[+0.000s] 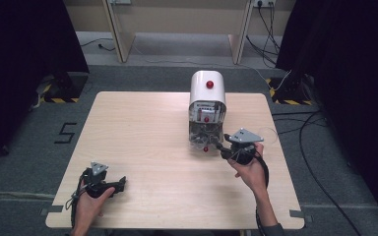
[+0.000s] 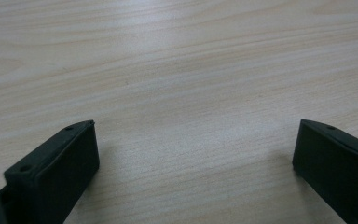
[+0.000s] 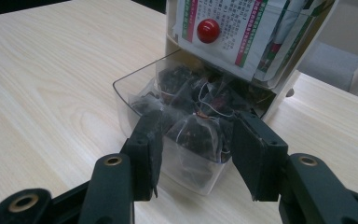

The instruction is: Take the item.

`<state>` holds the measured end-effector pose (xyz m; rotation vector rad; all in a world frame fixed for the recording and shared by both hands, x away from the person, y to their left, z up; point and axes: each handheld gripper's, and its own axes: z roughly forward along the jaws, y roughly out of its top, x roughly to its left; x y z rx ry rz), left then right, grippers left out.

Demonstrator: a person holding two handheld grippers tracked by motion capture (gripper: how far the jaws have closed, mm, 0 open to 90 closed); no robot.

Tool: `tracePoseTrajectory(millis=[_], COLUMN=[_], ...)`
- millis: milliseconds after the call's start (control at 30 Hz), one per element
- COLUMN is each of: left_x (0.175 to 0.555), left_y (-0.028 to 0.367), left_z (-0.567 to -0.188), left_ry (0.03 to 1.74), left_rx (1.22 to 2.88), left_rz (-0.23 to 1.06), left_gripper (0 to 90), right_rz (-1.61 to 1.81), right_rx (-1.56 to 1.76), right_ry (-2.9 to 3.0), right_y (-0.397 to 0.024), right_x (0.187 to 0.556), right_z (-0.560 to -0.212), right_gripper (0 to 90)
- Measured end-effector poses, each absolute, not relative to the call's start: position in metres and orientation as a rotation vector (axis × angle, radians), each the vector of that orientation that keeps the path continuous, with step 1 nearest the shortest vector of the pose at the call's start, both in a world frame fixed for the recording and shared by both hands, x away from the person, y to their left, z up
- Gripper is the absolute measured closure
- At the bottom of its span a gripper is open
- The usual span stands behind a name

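Marked on the grey floor left of the surface: a dark figure "5". Fixed behind the clear front of the white dispenser: a printed label in red, green and white, carrying rows of small characters, too small and blurred to read in the right gripper view. Same label seen in the high view as a pale patch, not legible. Laid on the floor at both far corners: yellow-and-black hazard stripes, without lettering. No brand or number legible elsewhere.
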<state>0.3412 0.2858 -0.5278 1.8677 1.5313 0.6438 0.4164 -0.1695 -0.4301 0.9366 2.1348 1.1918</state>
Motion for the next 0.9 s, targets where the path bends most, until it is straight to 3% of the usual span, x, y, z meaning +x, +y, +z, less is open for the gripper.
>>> tracePoseTrajectory(millis=[900], left_x=[0.341], left_y=[0.286], left_z=[-0.528], left_ry=[1.531], left_rx=[1.867], left_rz=[0.644], left_gripper=[0.0], right_rz=[1.104], right_rx=[1.011], right_ry=[2.235], right_y=[-0.145], right_x=[0.457], right_z=[-0.437], right_gripper=[59.5])
